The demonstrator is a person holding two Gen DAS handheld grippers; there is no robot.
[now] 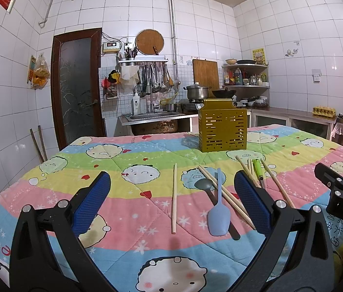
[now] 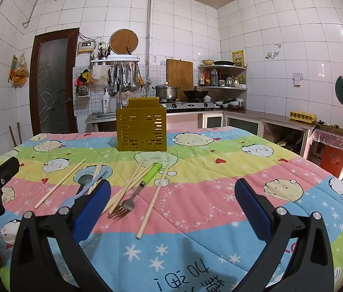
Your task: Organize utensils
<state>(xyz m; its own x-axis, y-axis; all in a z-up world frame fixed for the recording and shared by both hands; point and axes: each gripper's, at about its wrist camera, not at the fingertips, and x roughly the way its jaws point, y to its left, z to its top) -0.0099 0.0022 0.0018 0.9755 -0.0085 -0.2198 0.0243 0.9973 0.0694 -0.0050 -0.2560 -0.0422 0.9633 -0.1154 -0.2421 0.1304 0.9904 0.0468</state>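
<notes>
Utensils lie loose on the quilt (image 1: 127, 202), none in the caddy (image 1: 222, 127) yet. Left wrist view: one chopstick (image 1: 174, 198) lies alone, running front to back; right of it a pair of chopsticks (image 1: 225, 192) runs diagonally, crossing over a grey spoon (image 1: 204, 184) whose handle goes under a pale blue spoon (image 1: 217, 209), bowl end toward the camera. Further right, more chopsticks (image 1: 277, 182) fan out around a fork (image 2: 132, 196) with green handle, partly hidden behind the gripper finger here. Right wrist view shows the fork clearer: tines toward the camera, handle pointing at the caddy, two chopsticks touching it on its left, one long chopstick (image 2: 153, 199) just beside on its right. Caddy is gold-yellow, perforated, upright, at the far middle of the quilt, well behind the utensils. Left gripper (image 1: 171, 202) open wide, blue pads apart, nothing between them, hovering over the near edge with the single chopstick and spoons framed between the fingers. Right gripper (image 2: 172, 206) also spread wide and empty, over bare quilt right of the fork cluster. Each gripper's black frame shows at the other view's edge. Background: tiled kitchen, sink (image 1: 152, 116), stove with pot (image 1: 197, 91) and wok (image 1: 223, 93), door (image 1: 77, 85) at left.
</notes>
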